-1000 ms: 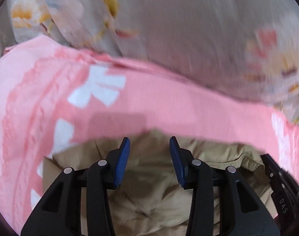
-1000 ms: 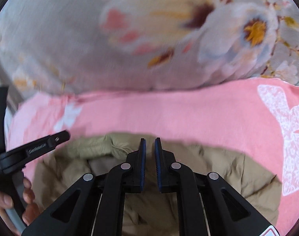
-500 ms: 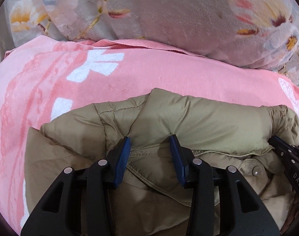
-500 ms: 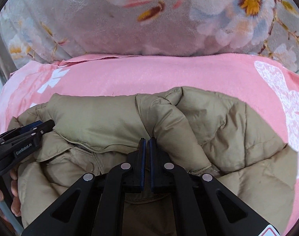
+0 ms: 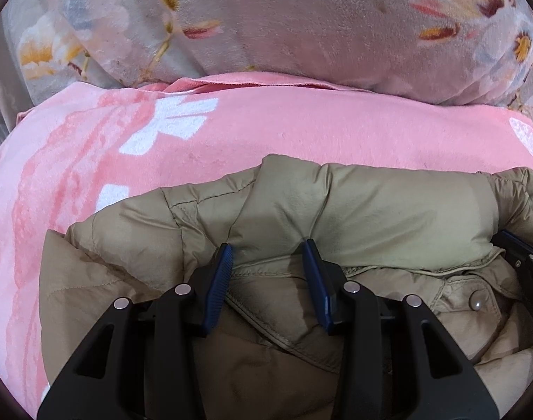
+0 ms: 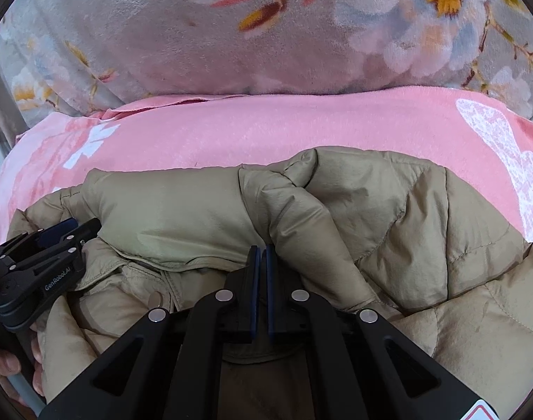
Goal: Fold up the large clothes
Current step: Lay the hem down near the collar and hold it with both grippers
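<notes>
Puffy quilted tan jacket on plush pink blanket

Both tongs came down over the tan puffer jacket, which a second earlier filled only the bottom of each view and now spread across the lower half, its collar roll sharp instead of blurred. The right tongs, slightly parted before, closed completely beside a collar fold. The pink blanket and floral quilt slid upward in frame as the cameras dropped.
</notes>
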`<action>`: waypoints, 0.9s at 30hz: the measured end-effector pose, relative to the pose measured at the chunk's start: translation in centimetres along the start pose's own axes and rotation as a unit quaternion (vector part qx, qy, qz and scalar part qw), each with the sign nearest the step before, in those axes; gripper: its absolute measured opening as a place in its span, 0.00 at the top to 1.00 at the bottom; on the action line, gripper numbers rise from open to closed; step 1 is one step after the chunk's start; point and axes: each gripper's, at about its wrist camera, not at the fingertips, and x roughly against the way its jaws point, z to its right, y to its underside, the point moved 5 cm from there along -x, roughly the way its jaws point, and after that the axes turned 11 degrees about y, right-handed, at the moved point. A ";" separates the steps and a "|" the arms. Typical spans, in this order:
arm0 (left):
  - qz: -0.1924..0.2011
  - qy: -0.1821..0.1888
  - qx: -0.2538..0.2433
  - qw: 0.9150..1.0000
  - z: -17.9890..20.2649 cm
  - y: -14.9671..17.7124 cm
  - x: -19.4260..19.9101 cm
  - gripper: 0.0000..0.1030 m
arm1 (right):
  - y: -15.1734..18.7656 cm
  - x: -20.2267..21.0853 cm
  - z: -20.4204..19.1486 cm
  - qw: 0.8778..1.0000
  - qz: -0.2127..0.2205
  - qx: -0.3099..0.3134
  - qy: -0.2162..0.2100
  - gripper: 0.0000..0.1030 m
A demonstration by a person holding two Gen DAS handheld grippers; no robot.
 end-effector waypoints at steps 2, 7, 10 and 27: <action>0.000 -0.003 -0.003 1.000 0.0 0.0 0.0 0.61 | -0.1 -0.1 0.0 1.000 -0.001 -0.002 -0.002 1.00; 0.000 -0.007 -0.006 1.000 0.1 0.0 0.0 0.61 | -0.1 -0.1 0.1 1.000 0.000 0.000 0.001 1.00; 0.001 -0.010 -0.007 1.000 0.1 0.0 0.0 0.61 | -0.1 -0.1 0.0 1.000 0.001 0.004 0.006 1.00; 0.001 -0.025 -0.020 0.999 0.3 0.0 0.1 0.61 | -0.3 -0.4 -1.4 0.996 0.013 0.049 0.066 1.00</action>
